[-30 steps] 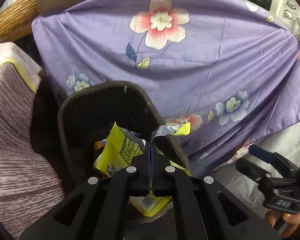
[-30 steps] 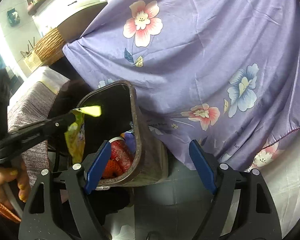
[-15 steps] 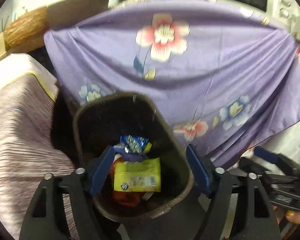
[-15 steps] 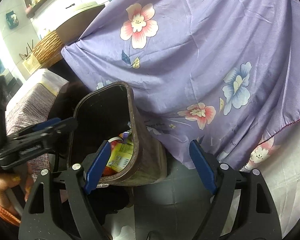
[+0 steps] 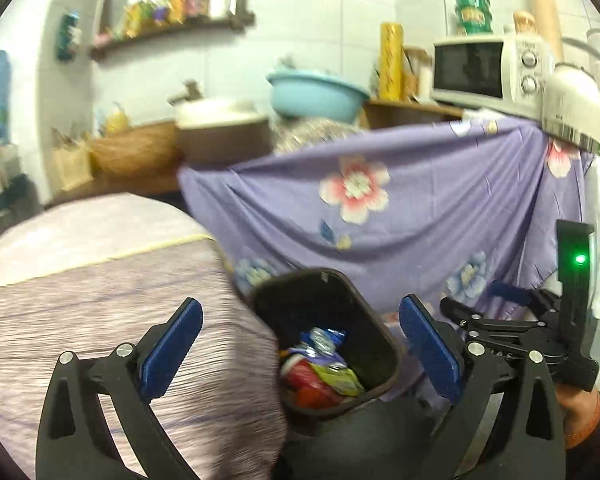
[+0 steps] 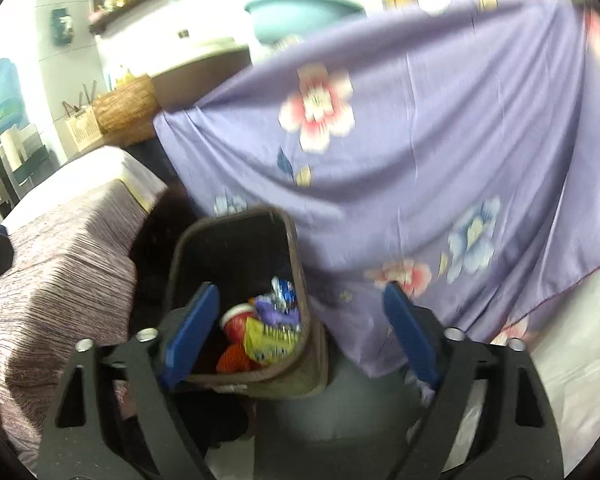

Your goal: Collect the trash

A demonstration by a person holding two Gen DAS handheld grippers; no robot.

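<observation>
Change: yellow wrapper (image 5: pixel 336 378), earlier pinched, now lies in bin (image 5: pixel 384 344).
Left gripper (image 5: pixel 300 344): fingers just opened wide, empty.
Right gripper (image 6: pixel 300 334): fingers just widened, empty.
Meaning: piece deposited; seek next.

Bin (image 5: pixel 384 344) bottom hidden under wrappers (image 5: pixel 332 376); shelf items (image 5: pixel 164 12) blurred.
</observation>
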